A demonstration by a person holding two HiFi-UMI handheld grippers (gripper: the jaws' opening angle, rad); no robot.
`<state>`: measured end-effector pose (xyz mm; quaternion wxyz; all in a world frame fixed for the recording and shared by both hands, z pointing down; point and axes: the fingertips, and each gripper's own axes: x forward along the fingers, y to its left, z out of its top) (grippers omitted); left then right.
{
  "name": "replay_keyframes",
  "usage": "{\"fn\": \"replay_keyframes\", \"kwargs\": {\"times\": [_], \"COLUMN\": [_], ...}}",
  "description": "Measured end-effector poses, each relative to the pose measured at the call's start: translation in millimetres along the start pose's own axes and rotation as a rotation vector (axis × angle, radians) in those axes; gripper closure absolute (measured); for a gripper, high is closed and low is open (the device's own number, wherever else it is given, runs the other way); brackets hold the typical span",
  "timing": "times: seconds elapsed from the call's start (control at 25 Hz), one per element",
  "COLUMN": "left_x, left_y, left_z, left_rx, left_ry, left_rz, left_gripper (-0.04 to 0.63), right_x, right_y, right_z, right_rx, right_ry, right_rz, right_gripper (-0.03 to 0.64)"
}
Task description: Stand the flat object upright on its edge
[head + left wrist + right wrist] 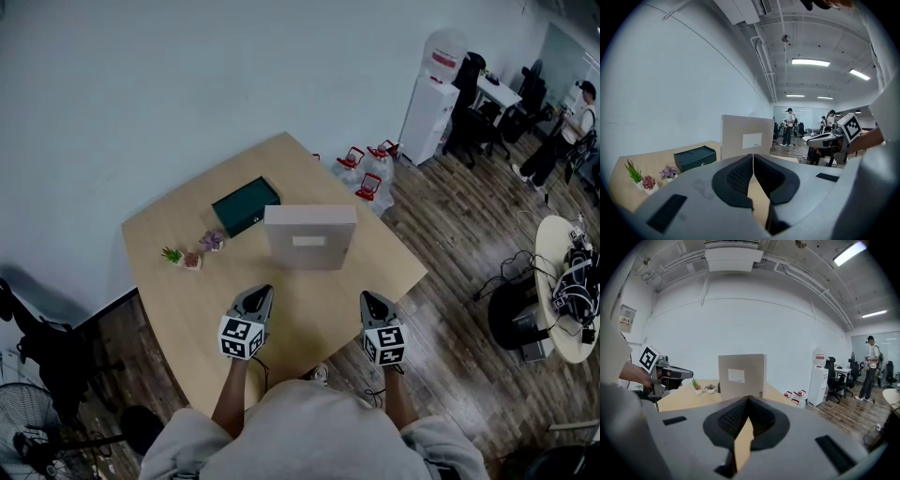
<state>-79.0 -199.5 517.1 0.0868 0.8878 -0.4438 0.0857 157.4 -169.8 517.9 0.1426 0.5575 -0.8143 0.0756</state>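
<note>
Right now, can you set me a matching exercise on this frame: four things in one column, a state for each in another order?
1 box
2 green case
3 plants
4 left tool

a lies flat on the table
b shut, holding nothing
c stands upright
d in small pots

Pairs: 1-c, 2-a, 3-d, 4-b

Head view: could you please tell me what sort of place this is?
Likely an open-plan office: a water dispenser stands by the wall, with office chairs and a white desk beyond.
</note>
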Motion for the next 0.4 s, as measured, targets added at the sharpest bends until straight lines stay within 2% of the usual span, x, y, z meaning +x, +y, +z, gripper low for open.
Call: {"fn": "replay_keyframes", "kwargs": {"times": [0.4], "left_x": [1.0], "left_y": [3.9], "left_z": [-1.0], "left_rx": [0.0], "left_ry": [0.005], "left_rz": [-0.001], "left_gripper": [0.575], "right_x": [3.6], "right_y": [3.4], "right_z": [-1.1], "right_rx": [0.011], "right_ry": [0.002], "right_rz": [0.005], "right_gripper": [0.616]}}
